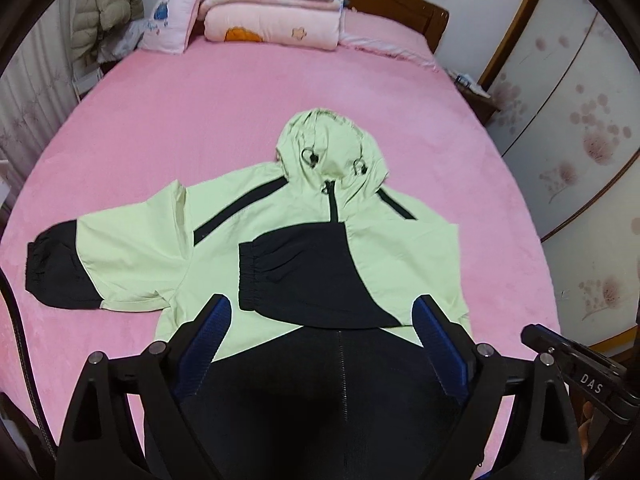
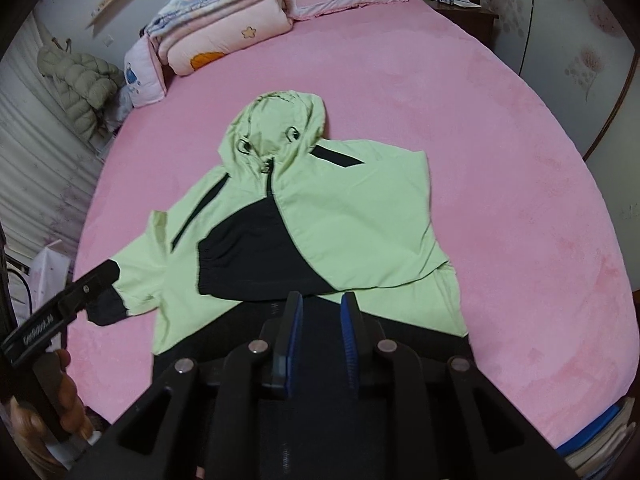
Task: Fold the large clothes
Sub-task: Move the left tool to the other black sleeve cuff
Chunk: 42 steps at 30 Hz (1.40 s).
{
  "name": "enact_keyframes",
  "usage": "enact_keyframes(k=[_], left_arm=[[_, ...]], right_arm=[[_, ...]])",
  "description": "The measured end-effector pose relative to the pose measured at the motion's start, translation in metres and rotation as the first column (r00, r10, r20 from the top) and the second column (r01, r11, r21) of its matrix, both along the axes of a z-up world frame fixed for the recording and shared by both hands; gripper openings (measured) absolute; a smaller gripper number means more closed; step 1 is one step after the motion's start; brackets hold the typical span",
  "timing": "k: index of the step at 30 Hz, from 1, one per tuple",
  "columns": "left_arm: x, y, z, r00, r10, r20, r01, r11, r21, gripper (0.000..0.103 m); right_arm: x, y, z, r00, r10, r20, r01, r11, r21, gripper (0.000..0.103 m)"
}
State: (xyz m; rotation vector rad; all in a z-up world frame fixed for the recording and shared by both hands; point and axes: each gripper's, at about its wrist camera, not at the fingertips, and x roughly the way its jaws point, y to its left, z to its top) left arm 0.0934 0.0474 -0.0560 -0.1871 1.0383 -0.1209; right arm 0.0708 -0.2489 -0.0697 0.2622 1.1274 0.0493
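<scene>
Lying flat mid-bed, the green-and-black hooded jacket [image 1: 312, 240] has 1 sleeve folded across its chest.

Its hood points to 12 o'clock on the pink bed [image 1: 180, 120]; the other sleeve stretches toward 9 o'clock. The left gripper [image 1: 322, 316] hovers with fingers spread wide over the black hem, holding nothing. The right gripper [image 2: 320, 308] has a narrow gap between its fingers and is empty too. Folded quilts [image 1: 276, 4] sit at 12 o'clock.

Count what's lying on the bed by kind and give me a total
Jackets: 1
Folded quilts in the stack: 2 that I can tell apart
Pillows: 2
Total: 5
</scene>
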Motion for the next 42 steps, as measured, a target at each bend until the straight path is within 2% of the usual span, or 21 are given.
enact_keyframes(k=[3, 6, 7, 16, 20, 27, 34, 42], left_arm=[[-0.015, -0.002, 0.015, 1.0, -0.01, 0.018, 0.009, 1.0, 0.012, 0.091], [-0.029, -0.006, 0.027, 0.999, -0.014, 0.029, 0.013, 1.0, 0.025, 0.091], [-0.033, -0.007, 0.029, 0.999, -0.012, 0.032, 0.011, 1.0, 0.026, 0.091], [-0.072, -0.008, 0.054, 0.994, 0.09, 0.06, -0.09, 0.996, -0.009, 0.091], [-0.092, -0.009, 0.067, 0.987, 0.136, 0.085, -0.141, 0.989, 0.054, 0.091], [-0.13, -0.003, 0.09, 0.971, 0.195, 0.142, -0.215, 0.965, 0.148, 0.091], [-0.162, 0.023, 0.102, 0.964, 0.221, 0.147, -0.251, 0.94, 0.233, 0.091], [-0.166, 0.085, 0.092, 0.958, 0.257, 0.128, -0.281, 0.929, 0.241, 0.091]], right_arm=[[-0.012, 0.008, 0.018, 0.999, 0.021, 0.026, -0.021, 1.0, -0.011, 0.024], [-0.022, 0.016, 0.033, 0.997, 0.066, 0.042, -0.065, 0.998, -0.018, 0.041], [-0.026, 0.018, 0.036, 0.996, 0.082, 0.045, -0.082, 0.997, -0.011, 0.042], [-0.051, 0.021, 0.058, 0.978, 0.169, 0.121, -0.17, 0.985, -0.001, 0.042], [-0.059, 0.025, 0.064, 0.961, 0.223, 0.167, -0.222, 0.975, -0.02, 0.042], [-0.068, 0.045, 0.065, 0.921, 0.345, 0.183, -0.346, 0.938, -0.026, 0.042], [-0.068, 0.071, 0.073, 0.882, 0.422, 0.208, -0.418, 0.906, -0.065, 0.042], [-0.062, 0.122, 0.086, 0.842, 0.482, 0.243, -0.46, 0.876, -0.147, 0.042]])
